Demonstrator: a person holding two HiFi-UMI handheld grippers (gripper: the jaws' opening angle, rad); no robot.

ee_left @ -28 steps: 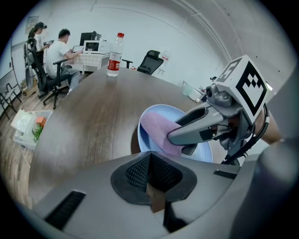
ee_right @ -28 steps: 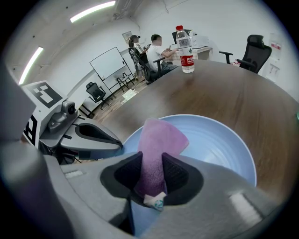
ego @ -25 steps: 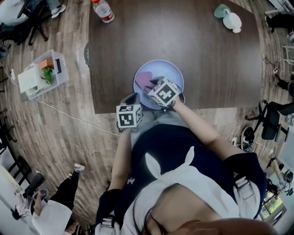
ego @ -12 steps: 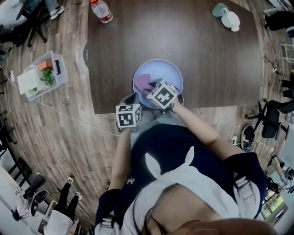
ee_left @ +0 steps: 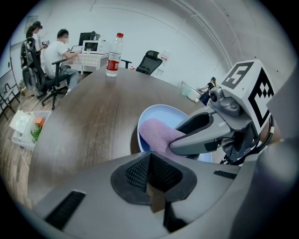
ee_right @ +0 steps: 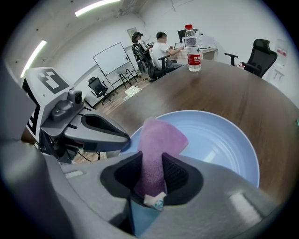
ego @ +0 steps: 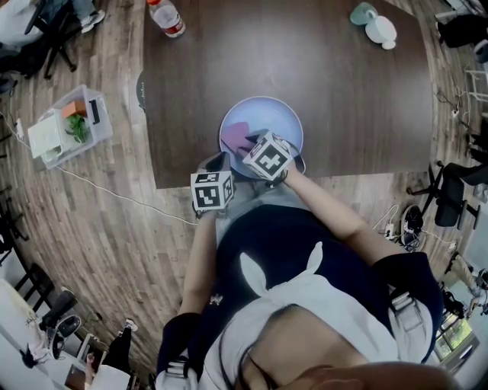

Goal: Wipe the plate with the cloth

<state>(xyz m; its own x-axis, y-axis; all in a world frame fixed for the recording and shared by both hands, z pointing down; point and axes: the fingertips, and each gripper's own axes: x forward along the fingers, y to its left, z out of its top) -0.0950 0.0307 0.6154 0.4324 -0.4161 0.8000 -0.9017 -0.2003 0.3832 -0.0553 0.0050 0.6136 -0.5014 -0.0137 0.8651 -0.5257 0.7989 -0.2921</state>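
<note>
A light blue plate (ego: 274, 114) lies at the near edge of the dark wooden table (ego: 305, 68). On the plate's left part rests a purple cloth (ego: 235, 135), and my right gripper (ego: 252, 143) is shut on its near end. In the right gripper view the cloth (ee_right: 159, 140) runs up from between the pads (ee_right: 175, 170) onto the plate (ee_right: 219, 140). My left gripper (ego: 221, 162) sits by the plate's near-left rim. Its pads (ee_left: 161, 170) meet with nothing seen between them. Whether its tips touch the rim stays hidden.
A water bottle (ego: 169, 17) stands at the table's far left corner. A green and a white item (ego: 377, 27) sit at the far right. On the floor to the left is a clear bin (ego: 69, 122). Office chairs ring the room, and people sit at a desk (ee_left: 60, 51).
My right gripper with the cloth has shifted a touch to the left over the plate. The left gripper has stayed put. A bystander at the lower left has walked off.
</note>
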